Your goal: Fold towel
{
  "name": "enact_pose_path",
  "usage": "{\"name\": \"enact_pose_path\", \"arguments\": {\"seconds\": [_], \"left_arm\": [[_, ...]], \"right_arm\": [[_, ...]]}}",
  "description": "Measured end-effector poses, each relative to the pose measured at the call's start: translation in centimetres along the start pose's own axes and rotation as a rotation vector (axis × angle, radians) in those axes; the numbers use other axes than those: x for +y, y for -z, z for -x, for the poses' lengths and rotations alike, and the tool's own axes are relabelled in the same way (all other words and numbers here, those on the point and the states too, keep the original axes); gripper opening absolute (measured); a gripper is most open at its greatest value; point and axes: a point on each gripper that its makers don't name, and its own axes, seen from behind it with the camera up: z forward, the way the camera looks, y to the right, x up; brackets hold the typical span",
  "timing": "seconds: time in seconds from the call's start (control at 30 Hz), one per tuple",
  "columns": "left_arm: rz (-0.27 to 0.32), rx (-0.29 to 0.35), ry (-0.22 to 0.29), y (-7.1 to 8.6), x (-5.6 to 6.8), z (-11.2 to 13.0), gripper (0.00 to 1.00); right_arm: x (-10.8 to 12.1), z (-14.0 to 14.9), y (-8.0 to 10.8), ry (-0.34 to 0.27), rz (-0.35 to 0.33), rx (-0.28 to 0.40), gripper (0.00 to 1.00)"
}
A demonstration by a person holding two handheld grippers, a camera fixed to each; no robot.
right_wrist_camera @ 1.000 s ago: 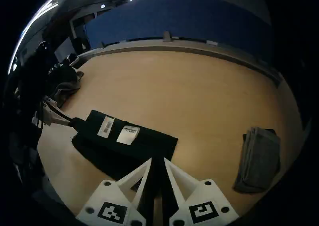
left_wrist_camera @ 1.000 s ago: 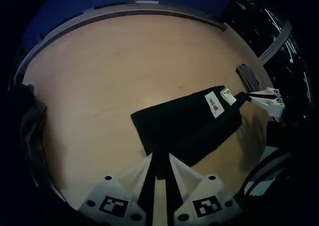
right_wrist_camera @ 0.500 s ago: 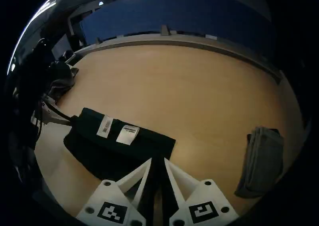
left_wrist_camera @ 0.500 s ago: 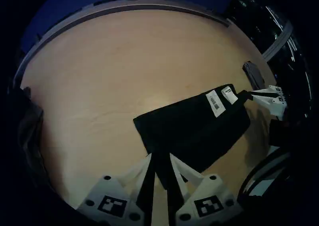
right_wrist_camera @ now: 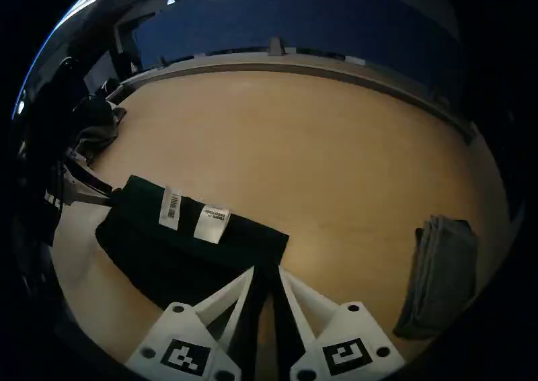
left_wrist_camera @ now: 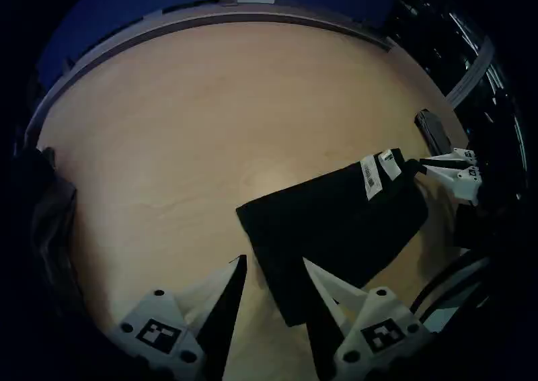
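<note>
Fold looks laid: left gripper [left_wrist_camera: 274,265] gapes empty over the towel [left_wrist_camera: 336,223], right gripper [right_wrist_camera: 267,273] pinches its corner, should release next

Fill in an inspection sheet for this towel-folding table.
Surface: pale wooden table with a curved far edge.
Job's things: black towel, folded and lying flat, two white labels facing up.
Clutter: folded grey cloth near the table's edge; dark heap of cloth at the far corner.
Grippers: left gripper open, a towel corner lying between its fingers; right gripper shut on the towel's edge.
Cables: nothing seen.
Surroundings: blue partition behind the table, in a dim room.
</note>
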Motion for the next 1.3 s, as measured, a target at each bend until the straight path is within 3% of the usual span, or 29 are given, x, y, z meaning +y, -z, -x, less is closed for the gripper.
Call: {"name": "enact_pose_path", "arguments": {"seconds": [0.07, 0.27, 0.37, 0.73, 0.87, 1.3], "left_arm": [[-0.006, 0.005, -0.001, 0.0, -0.2, -0.2, 0.57], [-0.015, 0.01, -0.008, 0.0, -0.5, -0.4, 0.74], [-0.022, 0.012, -0.014, 0.1, -0.7, -0.5, 0.84], [-0.02, -0.016, -0.066, 1.1, -0.8, 0.9, 0.87], [-0.047, -0.02, -0.077, 0.7, -1.2, 1.0, 0.87], [-0.111, 0.023, -0.046, 0.3, -2.8, -0.6, 0.91]], "right_arm": [[0.1, -0.2, -0.1, 0.004, 0.008, 0.001, 0.15], [0.4, -0.5, -0.4, 0.021, 0.023, 0.002, 0.39], [0.6, -0.7, -0.6, 0.027, 0.032, 0.003, 0.45], [1.3, -1.0, -1.0, 0.019, 0.056, 0.015, 0.62], [1.5, -1.3, -0.9, 0.017, 0.062, 0.024, 1.0], [1.6, -2.3, -0.1, 0.015, 0.075, 0.058, 1.0]]}}
